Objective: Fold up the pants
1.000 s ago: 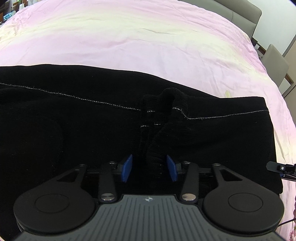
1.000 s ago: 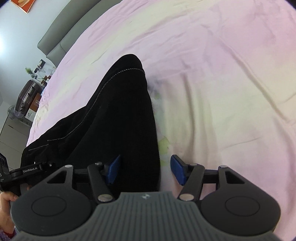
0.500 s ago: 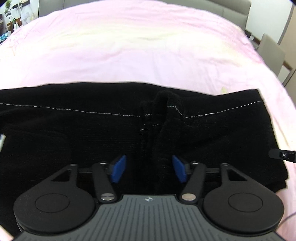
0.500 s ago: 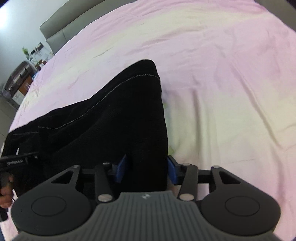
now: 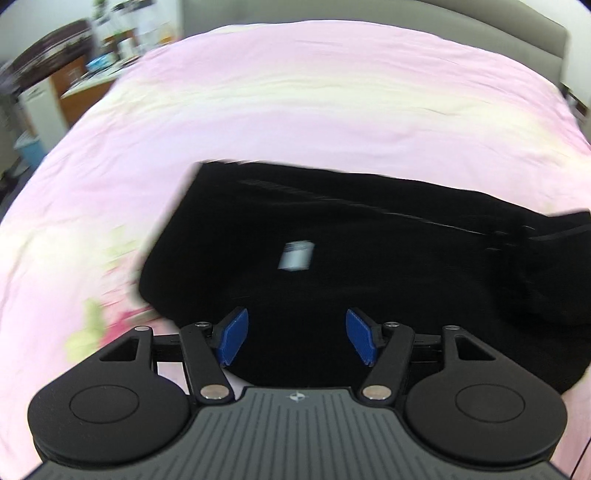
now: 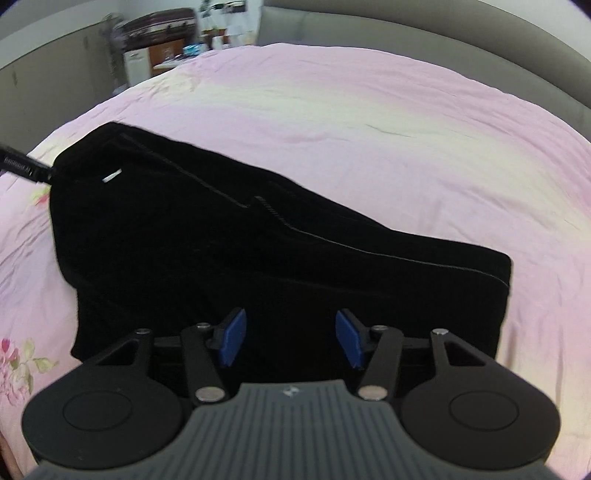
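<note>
Black pants (image 5: 332,258) lie folded on the pink bed sheet (image 5: 295,110), with a small white label (image 5: 295,255) showing on top. They also show in the right wrist view (image 6: 258,266) as a flat black stack with a white stitched seam. My left gripper (image 5: 296,341) is open, above the near edge of the pants, holding nothing. My right gripper (image 6: 290,340) is open over the pants' near edge, empty. The left gripper's tip (image 6: 22,168) shows at the pants' far left corner in the right wrist view.
The pink floral sheet (image 6: 406,129) covers the whole bed. A grey headboard (image 6: 406,33) runs along the far side. Cabinets and clutter (image 5: 55,92) stand beyond the bed's left edge.
Both grippers have opened and let go of the pants. The left gripper swung left along the pants, with motion blur. The pants now lie flatter, and the bunched ridge is gone.
</note>
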`<state>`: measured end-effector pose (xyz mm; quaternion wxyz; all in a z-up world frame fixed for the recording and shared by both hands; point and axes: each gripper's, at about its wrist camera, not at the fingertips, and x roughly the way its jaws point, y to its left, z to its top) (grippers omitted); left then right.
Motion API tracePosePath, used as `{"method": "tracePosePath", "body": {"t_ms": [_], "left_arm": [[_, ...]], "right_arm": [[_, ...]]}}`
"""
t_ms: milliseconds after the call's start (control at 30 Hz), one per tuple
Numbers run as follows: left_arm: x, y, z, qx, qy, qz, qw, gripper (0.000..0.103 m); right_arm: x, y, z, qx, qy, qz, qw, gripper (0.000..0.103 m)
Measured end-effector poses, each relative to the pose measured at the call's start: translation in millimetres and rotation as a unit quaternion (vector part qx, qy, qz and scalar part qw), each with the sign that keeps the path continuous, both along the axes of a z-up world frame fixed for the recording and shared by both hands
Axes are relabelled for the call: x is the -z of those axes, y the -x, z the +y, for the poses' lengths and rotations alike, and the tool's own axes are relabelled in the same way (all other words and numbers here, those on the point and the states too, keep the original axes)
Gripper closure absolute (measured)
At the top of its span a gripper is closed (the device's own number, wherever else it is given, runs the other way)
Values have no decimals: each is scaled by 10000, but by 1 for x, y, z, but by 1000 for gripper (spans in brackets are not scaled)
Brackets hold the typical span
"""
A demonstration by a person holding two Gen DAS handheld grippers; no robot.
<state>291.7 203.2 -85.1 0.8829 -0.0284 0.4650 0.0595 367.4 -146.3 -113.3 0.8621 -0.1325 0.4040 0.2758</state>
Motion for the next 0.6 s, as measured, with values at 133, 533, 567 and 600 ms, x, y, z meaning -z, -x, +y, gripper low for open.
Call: {"method": "tracePosePath", "body": {"t_ms": [133,533,567,600], "left_arm": [[9,14,57,-635,422,-101,9970,27],[73,20,142,-1768,2807,-713,9407,21],[75,14,140,-1767,2807,-682,9409,22],[77,10,138,-1764,2795,-698,9412,22]], "right_arm": [[2,1,46,-589,286,94,9978,60],[10,-55,104,-767,1403,162,9870,89],[13,-59,107,-779,1487,216,9856,90],[16,-65,110,-796,1545,294,9843,90]]}}
